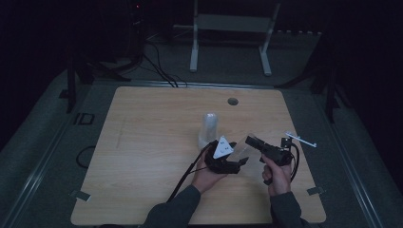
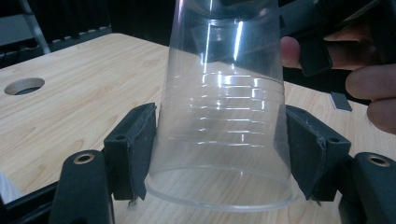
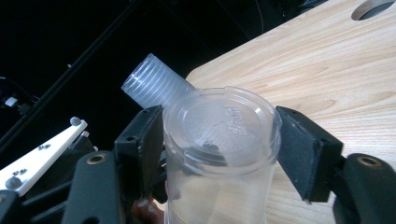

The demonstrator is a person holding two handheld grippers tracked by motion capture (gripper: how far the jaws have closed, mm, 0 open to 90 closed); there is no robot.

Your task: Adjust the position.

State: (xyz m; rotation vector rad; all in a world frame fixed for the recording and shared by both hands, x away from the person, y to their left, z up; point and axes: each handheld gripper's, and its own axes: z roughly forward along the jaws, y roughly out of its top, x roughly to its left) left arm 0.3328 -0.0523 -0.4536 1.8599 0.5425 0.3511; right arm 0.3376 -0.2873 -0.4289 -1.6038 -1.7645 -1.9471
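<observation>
A clear plastic cup [image 2: 223, 116] is held between the two grippers, above the near right part of the wooden table [image 1: 142, 142]. The cup is thin, shiny and see-through, with small ridges going round it. It gets wider toward its open rim. The left gripper [image 2: 223, 154] has its black jaws pressed on both sides of the cup near the rim, so it is clamped on the cup. The right gripper [image 3: 219, 140] squeezes the cup near its flat round bottom, which has tiny raised letters on it. Just behind it stands a stack of cups [image 1: 209, 129], cloudy white and ribbed, on the table. The table is light wood with a round hole [image 1: 233, 101] near its far edge.
</observation>
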